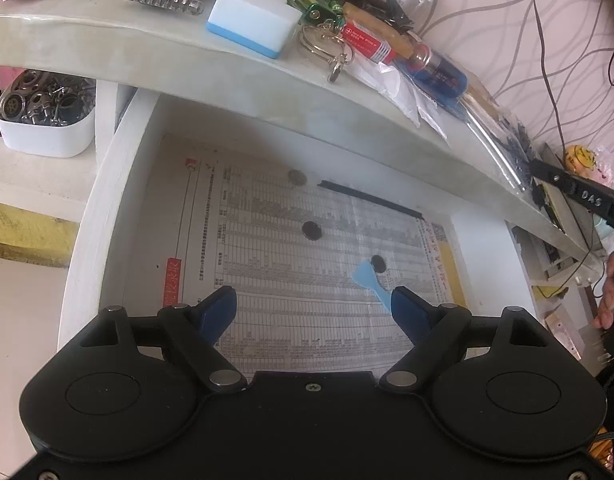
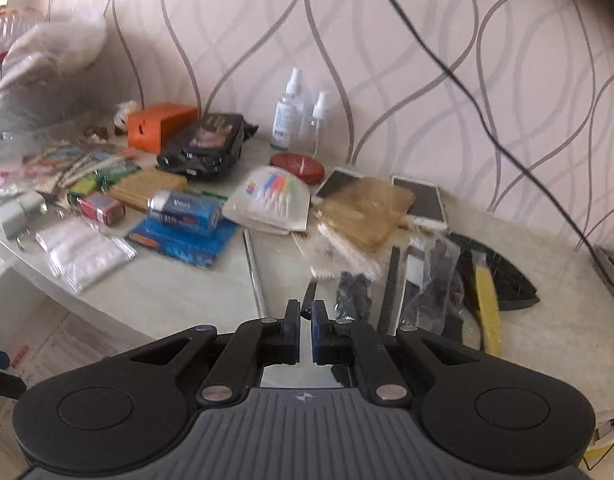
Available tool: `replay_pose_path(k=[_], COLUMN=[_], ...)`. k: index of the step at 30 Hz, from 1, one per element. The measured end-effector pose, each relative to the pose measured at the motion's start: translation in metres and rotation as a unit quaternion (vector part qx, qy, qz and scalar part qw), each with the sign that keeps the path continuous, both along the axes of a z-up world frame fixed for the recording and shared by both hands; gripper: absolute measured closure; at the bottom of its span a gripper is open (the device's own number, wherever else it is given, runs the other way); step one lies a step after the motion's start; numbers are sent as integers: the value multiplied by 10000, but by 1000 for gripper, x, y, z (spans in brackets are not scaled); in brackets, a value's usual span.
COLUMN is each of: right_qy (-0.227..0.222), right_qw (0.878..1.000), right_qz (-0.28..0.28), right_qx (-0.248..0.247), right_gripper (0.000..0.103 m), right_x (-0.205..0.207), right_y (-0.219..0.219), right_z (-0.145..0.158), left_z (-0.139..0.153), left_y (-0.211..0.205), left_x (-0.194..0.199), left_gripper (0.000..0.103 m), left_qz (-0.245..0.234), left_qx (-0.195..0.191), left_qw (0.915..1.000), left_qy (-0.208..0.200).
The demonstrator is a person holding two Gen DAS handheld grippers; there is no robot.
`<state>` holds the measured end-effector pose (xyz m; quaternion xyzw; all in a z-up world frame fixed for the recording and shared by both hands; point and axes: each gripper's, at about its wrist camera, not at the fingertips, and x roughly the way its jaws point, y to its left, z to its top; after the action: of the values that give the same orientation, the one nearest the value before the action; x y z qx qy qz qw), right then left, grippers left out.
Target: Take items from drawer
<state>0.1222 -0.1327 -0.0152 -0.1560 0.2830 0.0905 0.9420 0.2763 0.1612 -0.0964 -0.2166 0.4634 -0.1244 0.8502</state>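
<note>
Left tongs wide over the open drawer, right tongs nipped on a thin dark strip above the desktop.

Left gripper [image 1: 313, 306] spread, holding nothing; just ahead, a blue scraper [image 1: 372, 283] on the drawer [image 1: 107, 208] liner, beyond it three dark discs [image 1: 311, 230]. Right gripper [image 2: 305, 326] nearly closed on a thin dark strip [image 2: 309, 300]; ahead, bagged black parts [image 2: 353, 294], blue battery pack [image 2: 185, 210], spray bottles [image 2: 287, 110].

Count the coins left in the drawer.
3. One coin at the back, one coin mid-drawer, one coin right of centre beside the blue scraper. The gripper's body may hide more.
</note>
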Motion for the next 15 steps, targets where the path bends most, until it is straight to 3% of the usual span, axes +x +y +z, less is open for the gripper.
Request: replay_pose_path(k=[3, 4, 9, 12, 15], right_qy=[-216, -296, -202, 224, 575], right_qw=[9997, 9994, 9970, 9864, 9709], right_qz=[7, 9, 671, 1566, 2258], right_qx=[-127, -171, -316, -440, -554], right_gripper=[90, 81, 76, 64, 63], right_x=[-13, -18, -47, -57, -59], right_y=[-1, -2, 5, 16, 32], right_z=[1, 2, 1, -18, -46], left_z=[0, 0, 1, 1, 1], left_y=[0, 0, -1, -1, -2], left_x=[0, 0, 1, 1, 1], left_gripper=[18, 18, 17, 17, 17], left_qz=[-7, -11, -27, -26, -23], left_qx=[-1, -4, 9, 27, 39], left_qw=[10000, 10000, 10000, 10000, 10000], left_qy=[2, 2, 11, 16, 30])
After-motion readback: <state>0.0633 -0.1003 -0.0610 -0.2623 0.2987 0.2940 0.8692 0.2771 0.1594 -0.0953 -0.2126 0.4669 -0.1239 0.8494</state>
